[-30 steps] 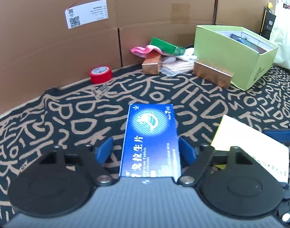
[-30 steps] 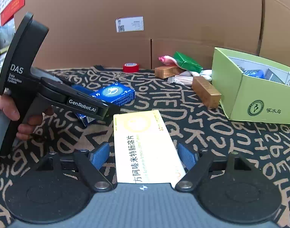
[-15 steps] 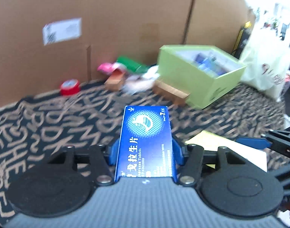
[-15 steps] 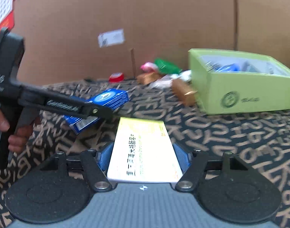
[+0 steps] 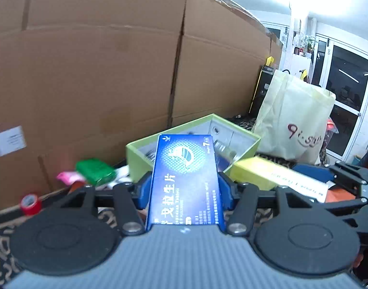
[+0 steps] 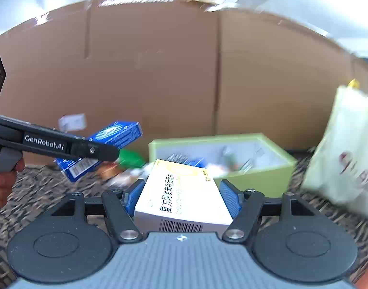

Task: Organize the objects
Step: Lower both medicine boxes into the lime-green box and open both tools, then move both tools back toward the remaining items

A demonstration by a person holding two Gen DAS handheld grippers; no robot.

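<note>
My left gripper is shut on a blue medicine box and holds it up in the air, in front of the open green box. My right gripper is shut on a yellow-and-white medicine box, also lifted, just short of the green box. The left gripper with its blue box shows at left in the right wrist view. The yellow box and right gripper show at right in the left wrist view. The green box holds several packets.
A cardboard wall stands behind. A green packet, a pink item and a red tape roll lie at the back left. A cream tote bag stands right of the green box. The table cloth is patterned black.
Both grippers closed on their boxes and lifted them off the cloth, moving forward and up toward the green box. The view tilted upward.
</note>
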